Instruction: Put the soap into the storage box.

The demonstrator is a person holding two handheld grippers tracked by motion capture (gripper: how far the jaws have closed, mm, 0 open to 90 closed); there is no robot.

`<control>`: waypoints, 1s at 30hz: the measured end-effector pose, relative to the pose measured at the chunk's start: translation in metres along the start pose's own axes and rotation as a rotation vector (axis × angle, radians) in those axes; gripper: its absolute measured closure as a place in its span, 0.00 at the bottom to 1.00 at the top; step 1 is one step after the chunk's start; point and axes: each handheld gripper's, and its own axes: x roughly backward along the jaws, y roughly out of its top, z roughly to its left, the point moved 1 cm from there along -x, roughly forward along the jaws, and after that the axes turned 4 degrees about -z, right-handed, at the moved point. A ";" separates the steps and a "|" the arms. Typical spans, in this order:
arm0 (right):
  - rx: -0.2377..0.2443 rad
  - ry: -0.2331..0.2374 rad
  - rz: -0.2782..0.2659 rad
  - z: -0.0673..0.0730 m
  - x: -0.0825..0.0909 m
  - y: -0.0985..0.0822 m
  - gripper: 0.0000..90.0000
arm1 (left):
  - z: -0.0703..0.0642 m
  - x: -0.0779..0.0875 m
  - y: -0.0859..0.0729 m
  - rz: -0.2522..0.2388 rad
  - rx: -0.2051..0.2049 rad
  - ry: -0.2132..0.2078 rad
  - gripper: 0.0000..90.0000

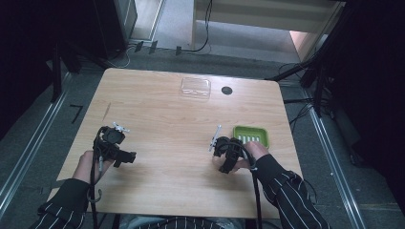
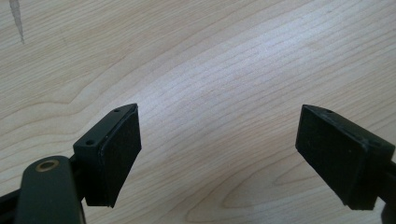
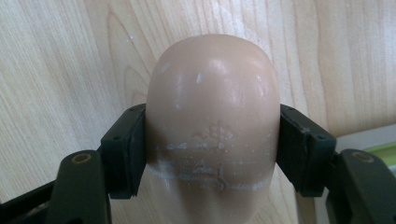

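My right gripper [image 3: 212, 140] is shut on a smooth beige soap bar [image 3: 212, 88], its jaws pressing both long sides just above the wooden table [image 3: 56, 70]. The soap has pale scuff lines across it. In the high view my right gripper [image 1: 222, 149] hovers just left of a green soap dish [image 1: 251, 135], whose corner [image 3: 373, 148] lies at the right edge of the right gripper view. My left gripper [image 1: 119, 150] is over the table's left part. Its jaws [image 2: 217, 130] stand wide open above bare wood, with nothing between them.
A clear plastic box [image 1: 196, 87] and a small black disc [image 1: 227, 90] lie near the table's far edge. Bare wood [image 1: 172, 129] lies between the two grippers. Cables and metal rails run across the floor around the table.
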 end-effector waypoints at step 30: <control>-0.043 -0.044 -0.011 -0.013 0.017 -0.016 0.37 | 0.000 0.000 0.000 0.002 0.000 -0.002 0.16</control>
